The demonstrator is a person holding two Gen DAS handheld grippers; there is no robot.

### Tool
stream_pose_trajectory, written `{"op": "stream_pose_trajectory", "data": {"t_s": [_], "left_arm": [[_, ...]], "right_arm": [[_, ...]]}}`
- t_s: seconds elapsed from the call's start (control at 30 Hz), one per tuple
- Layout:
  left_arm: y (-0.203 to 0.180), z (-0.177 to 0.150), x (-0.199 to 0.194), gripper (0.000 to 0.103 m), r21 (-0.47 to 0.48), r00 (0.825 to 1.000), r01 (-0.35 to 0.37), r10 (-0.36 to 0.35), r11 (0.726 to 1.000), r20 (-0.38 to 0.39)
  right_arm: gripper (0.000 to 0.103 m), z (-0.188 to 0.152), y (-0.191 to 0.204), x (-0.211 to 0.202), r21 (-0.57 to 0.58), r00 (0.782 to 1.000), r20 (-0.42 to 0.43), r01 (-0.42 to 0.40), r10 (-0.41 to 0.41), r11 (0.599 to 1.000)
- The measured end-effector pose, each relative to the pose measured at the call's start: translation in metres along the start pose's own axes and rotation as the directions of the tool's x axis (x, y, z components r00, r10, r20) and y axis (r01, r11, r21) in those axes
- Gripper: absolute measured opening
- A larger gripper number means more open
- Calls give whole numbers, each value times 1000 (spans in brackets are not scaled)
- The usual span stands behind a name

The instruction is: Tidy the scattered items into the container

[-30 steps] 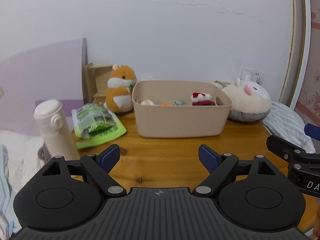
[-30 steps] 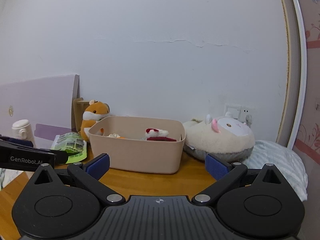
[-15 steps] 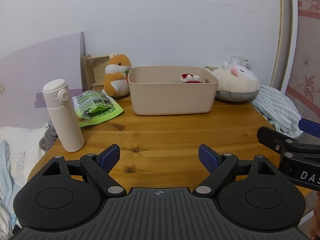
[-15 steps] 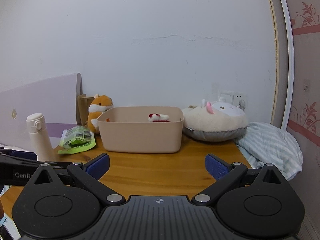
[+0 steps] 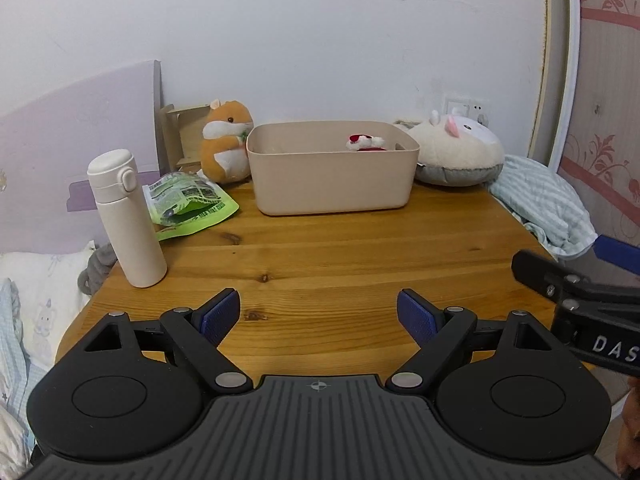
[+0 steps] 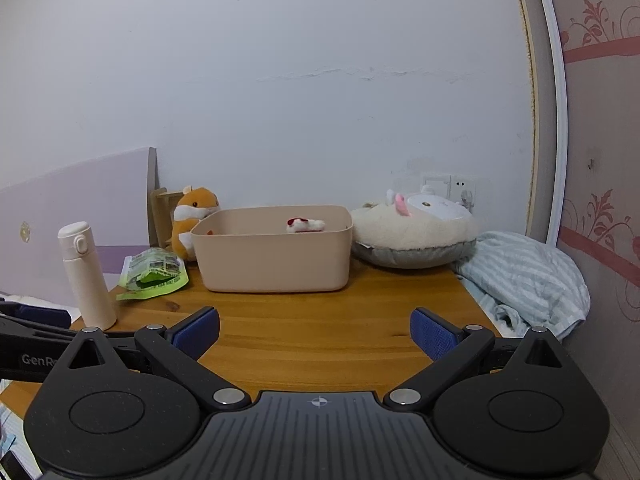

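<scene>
Left gripper point(image 5: 319, 312) spread wide, empty, above the near part of the wooden table point(image 5: 360, 252). Right gripper point(image 6: 316, 330) likewise agape, gripping nothing. Beige container point(image 5: 332, 170) at the far table edge, red-and-white toy point(image 5: 364, 142) inside. Green pouch point(image 5: 188, 204) and white bottle point(image 5: 126, 218) left of it.

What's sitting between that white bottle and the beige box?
A green snack pouch lies flat between the bottle and box, clearest in the left wrist view.
</scene>
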State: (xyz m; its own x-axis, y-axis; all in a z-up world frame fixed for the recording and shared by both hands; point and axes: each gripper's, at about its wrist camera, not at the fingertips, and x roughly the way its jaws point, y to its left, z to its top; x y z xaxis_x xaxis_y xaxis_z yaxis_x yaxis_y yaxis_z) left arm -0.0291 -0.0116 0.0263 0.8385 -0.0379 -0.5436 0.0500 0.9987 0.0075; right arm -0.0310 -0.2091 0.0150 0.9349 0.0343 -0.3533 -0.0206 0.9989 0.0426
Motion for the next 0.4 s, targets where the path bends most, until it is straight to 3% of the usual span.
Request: {"op": "stream_pose_trajectory", "data": {"t_s": [0.4], "left_arm": [[10,3,5,87,-30,1000,-9,9,1000,4]], "right_arm": [[103,-4,-1,9,12,999,-34,-6,7,1000]]}}
